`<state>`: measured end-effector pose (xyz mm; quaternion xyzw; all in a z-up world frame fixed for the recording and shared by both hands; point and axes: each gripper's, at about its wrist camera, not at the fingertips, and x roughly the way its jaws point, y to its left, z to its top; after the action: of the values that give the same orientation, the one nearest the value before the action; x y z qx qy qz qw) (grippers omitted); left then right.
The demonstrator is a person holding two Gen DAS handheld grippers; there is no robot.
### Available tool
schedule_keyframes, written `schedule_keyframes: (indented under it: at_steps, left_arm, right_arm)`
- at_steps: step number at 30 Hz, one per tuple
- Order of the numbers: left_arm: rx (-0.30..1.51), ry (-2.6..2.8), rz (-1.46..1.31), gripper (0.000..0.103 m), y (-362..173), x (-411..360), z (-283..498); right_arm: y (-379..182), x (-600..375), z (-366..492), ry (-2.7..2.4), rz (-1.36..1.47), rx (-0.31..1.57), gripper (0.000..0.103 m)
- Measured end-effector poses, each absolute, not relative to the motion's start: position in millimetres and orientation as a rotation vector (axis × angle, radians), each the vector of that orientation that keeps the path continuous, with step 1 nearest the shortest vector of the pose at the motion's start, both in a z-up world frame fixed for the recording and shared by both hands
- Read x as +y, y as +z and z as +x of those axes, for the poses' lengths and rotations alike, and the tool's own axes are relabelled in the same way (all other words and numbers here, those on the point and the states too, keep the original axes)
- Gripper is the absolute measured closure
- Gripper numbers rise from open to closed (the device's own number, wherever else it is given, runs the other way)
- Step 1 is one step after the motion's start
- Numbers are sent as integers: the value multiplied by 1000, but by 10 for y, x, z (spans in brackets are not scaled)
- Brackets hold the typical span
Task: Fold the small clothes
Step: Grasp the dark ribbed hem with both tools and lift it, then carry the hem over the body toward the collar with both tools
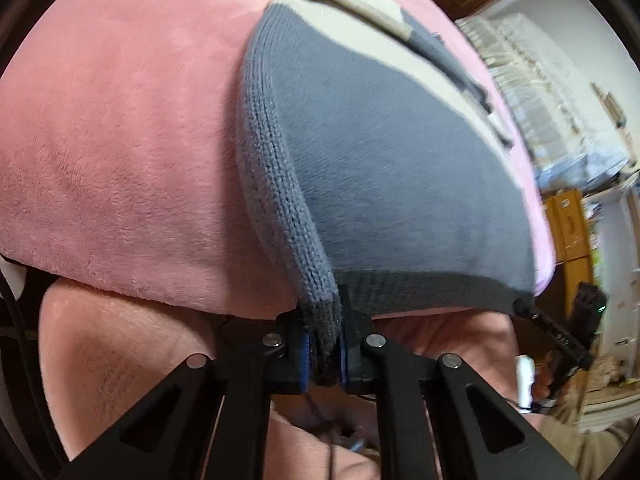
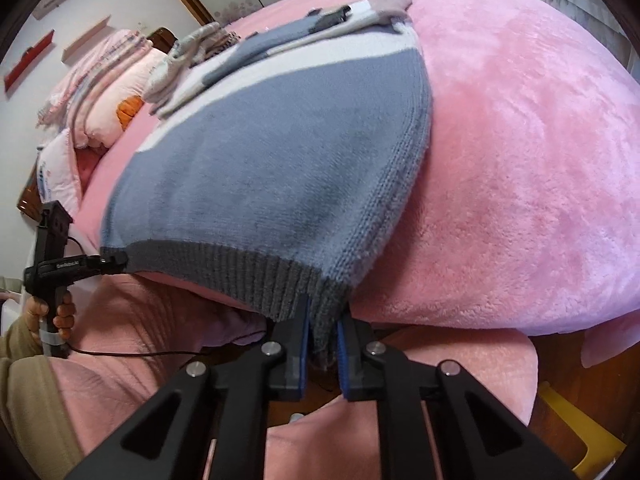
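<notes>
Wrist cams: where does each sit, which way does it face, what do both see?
Left wrist: on the left gripper, looking down-forward along its fingers at the sweater corner it pinches; the right gripper shows at right.
Right wrist: on the right gripper, same tilt, pinching the opposite hem corner; the left gripper and the hand holding it show at left.
Shared: sweater, its ribbed hem, pink blanket.
</notes>
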<state>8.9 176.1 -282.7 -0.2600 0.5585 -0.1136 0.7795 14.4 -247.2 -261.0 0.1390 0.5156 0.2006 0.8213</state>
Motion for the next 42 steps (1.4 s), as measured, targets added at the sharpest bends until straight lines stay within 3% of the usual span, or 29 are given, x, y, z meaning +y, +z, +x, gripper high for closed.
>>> schedule_keyframes:
  at_steps: [14, 26, 33, 42]
  left_arm:
    - [904, -446, -797, 95, -2070, 1818, 232]
    - [697, -246, -926, 95, -1437, 2102, 1585]
    - [753, -126, -907, 95, -1482, 2213, 2615]
    - [848, -23, -911, 95, -1961, 2233, 3489]
  right_arm:
    - [-1686, -2655, 288, 594, 472, 825, 93]
    - [-977, -2838, 1524, 499, 579, 665, 93]
    - [-965, -2757, 2505, 413, 606, 702, 93]
    - [-1554, -2793, 3603, 278, 688, 828, 93]
